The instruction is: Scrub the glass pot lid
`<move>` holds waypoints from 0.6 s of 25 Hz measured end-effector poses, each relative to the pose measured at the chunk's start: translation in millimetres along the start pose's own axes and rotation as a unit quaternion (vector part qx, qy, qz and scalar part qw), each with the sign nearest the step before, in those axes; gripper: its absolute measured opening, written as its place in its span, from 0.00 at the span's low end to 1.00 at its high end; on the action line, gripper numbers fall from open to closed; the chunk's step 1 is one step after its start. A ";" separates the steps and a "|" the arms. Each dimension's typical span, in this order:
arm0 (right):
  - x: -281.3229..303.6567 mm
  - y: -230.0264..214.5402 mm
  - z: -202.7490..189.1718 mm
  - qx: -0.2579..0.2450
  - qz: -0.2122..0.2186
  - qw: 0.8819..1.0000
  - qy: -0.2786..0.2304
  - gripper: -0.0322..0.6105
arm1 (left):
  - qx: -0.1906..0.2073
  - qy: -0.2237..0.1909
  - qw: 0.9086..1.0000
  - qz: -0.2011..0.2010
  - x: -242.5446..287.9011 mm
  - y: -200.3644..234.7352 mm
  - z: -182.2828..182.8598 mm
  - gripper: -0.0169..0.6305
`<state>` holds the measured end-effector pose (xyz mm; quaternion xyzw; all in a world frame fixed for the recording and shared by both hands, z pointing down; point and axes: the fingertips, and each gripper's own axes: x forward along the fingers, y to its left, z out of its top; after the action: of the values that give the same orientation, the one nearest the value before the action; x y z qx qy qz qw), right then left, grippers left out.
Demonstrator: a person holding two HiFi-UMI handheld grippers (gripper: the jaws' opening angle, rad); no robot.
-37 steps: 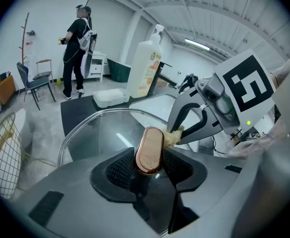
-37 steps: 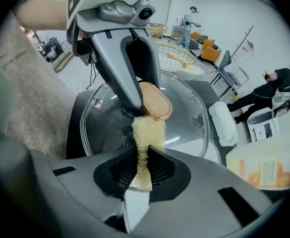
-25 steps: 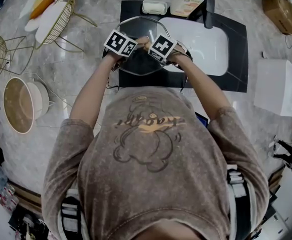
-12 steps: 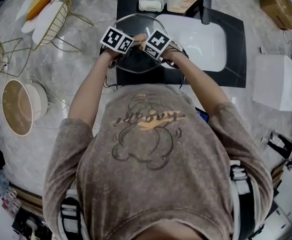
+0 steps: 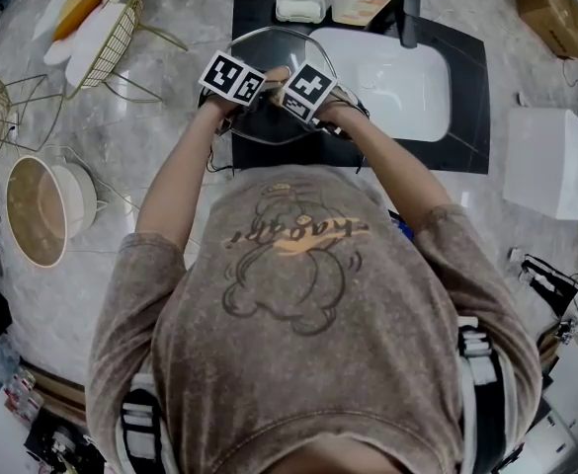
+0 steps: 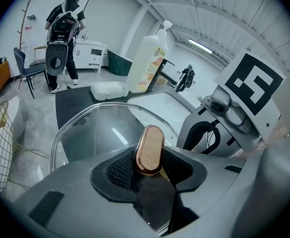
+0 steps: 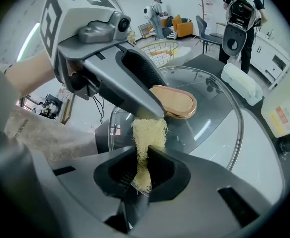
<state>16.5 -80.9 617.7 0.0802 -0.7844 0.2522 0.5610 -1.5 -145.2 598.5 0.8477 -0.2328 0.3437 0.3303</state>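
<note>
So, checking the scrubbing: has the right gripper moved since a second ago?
Yes, slightly: the right gripper has slid left in the head view, away from the faucet.

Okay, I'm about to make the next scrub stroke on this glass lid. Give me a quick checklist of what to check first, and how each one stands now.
1. Left gripper shut on the lid's knob: ok, the knob sits clamped between the jaws.
2. Right gripper shut on the scrubber: ok, the fibrous pad is pinched and sticks out ahead.
3. Scrubber pressing on the glass lid: cannot tell; its tip lies right by the knob, against the left gripper's finger.
4. Room between the two grippers: not ok, they crowd together at the knob.
5. Soap dish and bottle apart from the lid: ok.
</note>
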 end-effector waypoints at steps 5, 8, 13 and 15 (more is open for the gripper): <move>1.9 6.7 4.8 -0.004 0.004 1.000 -0.004 0.12 | -0.004 0.004 1.000 -0.003 -0.4 0.8 -0.1 0.32; 8.6 21.1 12.9 -0.009 0.014 1.000 -0.012 0.12 | -0.006 0.004 1.000 -0.003 0.2 0.0 -0.8 0.32; 15.6 33.5 27.6 -0.011 0.021 0.999 -0.022 0.12 | -0.007 0.002 1.000 0.000 -0.7 0.3 -0.6 0.32; 18.6 38.5 33.3 -0.007 0.028 0.999 -0.027 0.12 | -0.008 0.003 1.000 0.000 -0.7 -0.1 -0.5 0.32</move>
<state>-33.8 -61.0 614.9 0.0605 -0.8028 0.2601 0.5331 -2.1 -144.7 598.2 0.8440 -0.2340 0.3445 0.3379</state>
